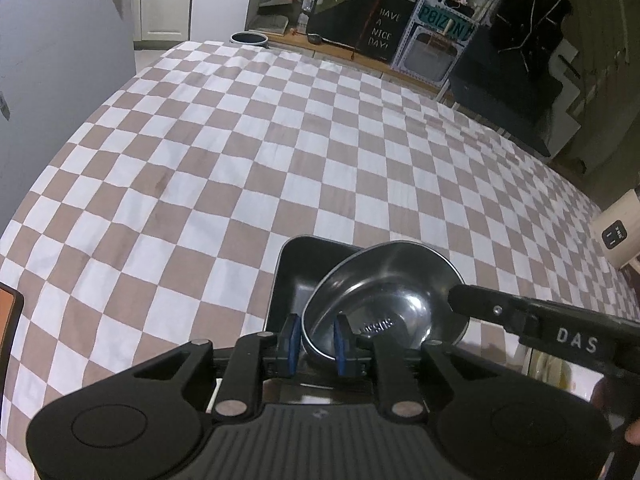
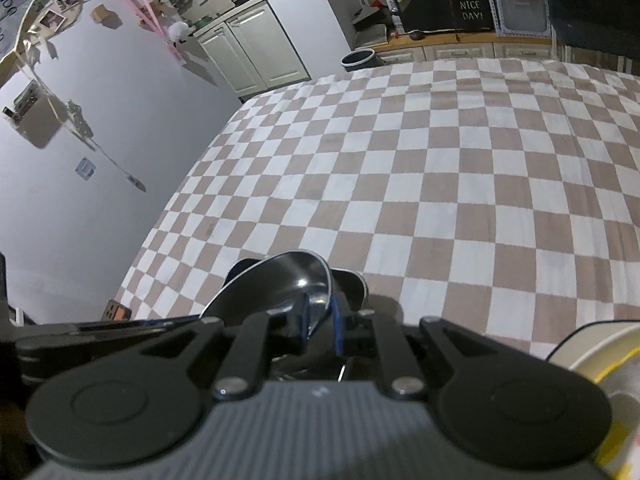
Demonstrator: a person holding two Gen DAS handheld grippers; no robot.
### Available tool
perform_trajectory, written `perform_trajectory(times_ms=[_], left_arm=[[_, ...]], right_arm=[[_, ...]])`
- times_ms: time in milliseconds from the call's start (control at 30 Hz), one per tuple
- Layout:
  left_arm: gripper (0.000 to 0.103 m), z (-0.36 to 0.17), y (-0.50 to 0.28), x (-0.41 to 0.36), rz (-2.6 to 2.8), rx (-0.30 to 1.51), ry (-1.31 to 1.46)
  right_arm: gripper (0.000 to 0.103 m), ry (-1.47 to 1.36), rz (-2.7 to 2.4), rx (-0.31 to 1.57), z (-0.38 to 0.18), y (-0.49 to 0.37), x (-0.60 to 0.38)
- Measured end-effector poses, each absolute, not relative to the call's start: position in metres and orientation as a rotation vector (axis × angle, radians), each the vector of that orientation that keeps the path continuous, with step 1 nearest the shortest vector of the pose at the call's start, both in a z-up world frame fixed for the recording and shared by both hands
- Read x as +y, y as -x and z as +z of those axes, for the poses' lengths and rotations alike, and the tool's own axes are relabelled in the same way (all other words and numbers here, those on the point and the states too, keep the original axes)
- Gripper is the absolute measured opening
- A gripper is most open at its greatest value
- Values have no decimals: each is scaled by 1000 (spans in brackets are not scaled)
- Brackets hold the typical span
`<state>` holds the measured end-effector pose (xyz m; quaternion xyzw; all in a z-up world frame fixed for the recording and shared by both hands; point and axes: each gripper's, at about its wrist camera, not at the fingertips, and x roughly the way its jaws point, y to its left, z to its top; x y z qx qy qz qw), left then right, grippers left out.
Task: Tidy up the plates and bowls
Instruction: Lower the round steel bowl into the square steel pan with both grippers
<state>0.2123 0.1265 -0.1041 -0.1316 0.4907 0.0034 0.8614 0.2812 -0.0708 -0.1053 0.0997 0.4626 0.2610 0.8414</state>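
Both grippers pinch one shiny round steel bowl point(image 1: 384, 300): the left gripper point(image 1: 316, 344) clamps its near rim at 6 o'clock, the right gripper point(image 2: 320, 320) its rim at 3 o'clock. The bowl tilts over a black rectangular tray point(image 1: 296, 268) on the brown-and-white checkered cloth point(image 1: 280, 152).

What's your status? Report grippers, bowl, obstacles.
Left gripper and right gripper both shut on steel bowl. Bowl tilted over black tray. Nothing blocking.
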Motion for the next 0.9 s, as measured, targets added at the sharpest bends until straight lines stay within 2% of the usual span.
perform_trajectory(times_ms=[133,433,600,767,900], left_arm=[[23,-106,-213,128,8,1038,275],[24,-111,-215,126,-1,1066,254],[24,-113,-215,124,-17,1079,238],[25,-112,-215,127,-18,1072,250],[25,-110,-213,129,-19,1071,269]], right_arm=[[17,-217,544,995,-113,-287,-66],[21,-220,524,1016,-125,-292,-56],[33,-232,521,1014,-126,-293,-53],[50,-271,532,1025,-129,-293,-50],[52,-270,537,1029,-130,-293,-46]])
